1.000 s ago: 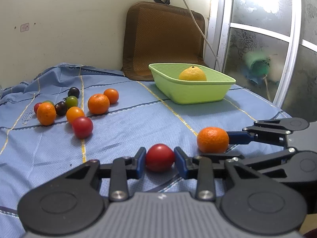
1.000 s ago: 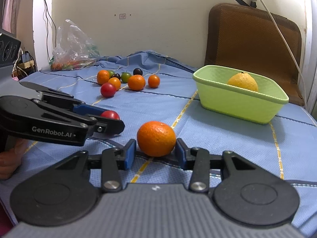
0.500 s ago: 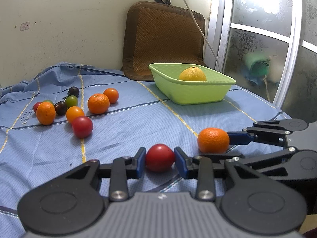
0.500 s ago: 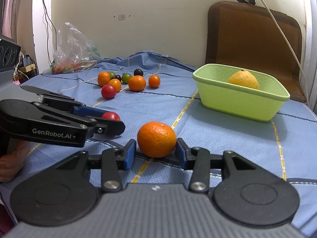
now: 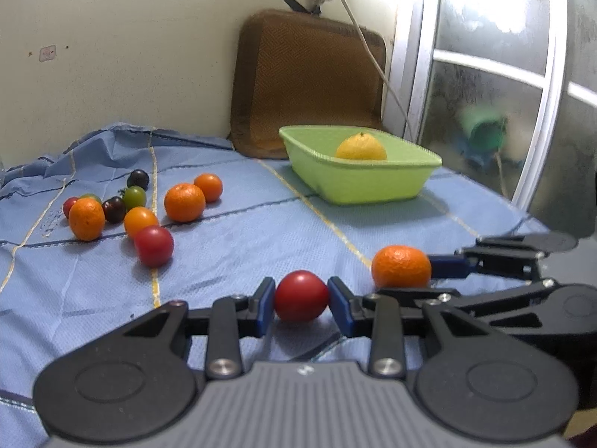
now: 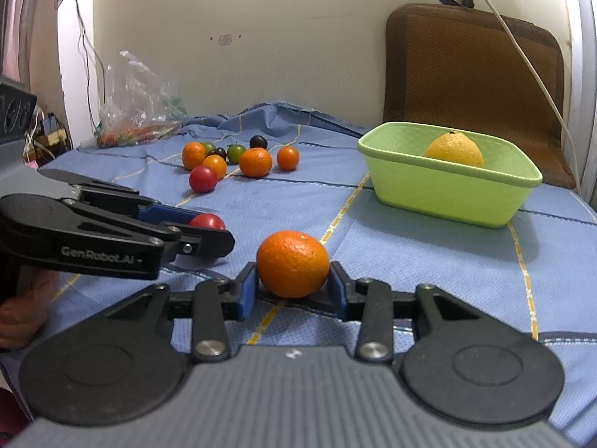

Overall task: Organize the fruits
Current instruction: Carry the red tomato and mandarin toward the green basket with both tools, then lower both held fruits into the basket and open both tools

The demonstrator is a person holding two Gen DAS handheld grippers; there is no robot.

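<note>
- Left tool (image 5: 301, 300): blue pads pressed against both sides of a red tomato (image 5: 301, 300), which sits low on the blue cloth (image 5: 261, 231) near the front edge of the bench. Pinch is firm; no gap visible at either pad.
- Right tool (image 6: 293, 285): jaws closing on a mandarin (image 6: 293, 263), which lies between the pads and rests on the cloth; both pads appear to touch its sides (contact on the left pad is the less clear of the two).
- The two tools lie side by side near the front edge, left tool's tomato just beside the right tool's mandarin, not touching.
- Green tub (image 5: 358, 186): toward the far right of the bench, upright, holding one yellow citrus (image 5: 361, 146).
- Loose fruit cluster (image 5: 130, 209): far left part of the bench, well apart from the tub. Includes several small oranges, a second red tomato (image 5: 153, 245) nearest the front, a green tomato and two or three dark ones (exact count uncertain, some hidden behind others).
- Brown cushion (image 6: 474, 74) stands upright against the wall behind the tub, at the far edge.
- Clear plastic bag (image 6: 138, 112) at the far left corner, contents blurred.
- A hand (image 6: 22, 313) is partly visible under the left tool's body in the right wrist view.
</note>
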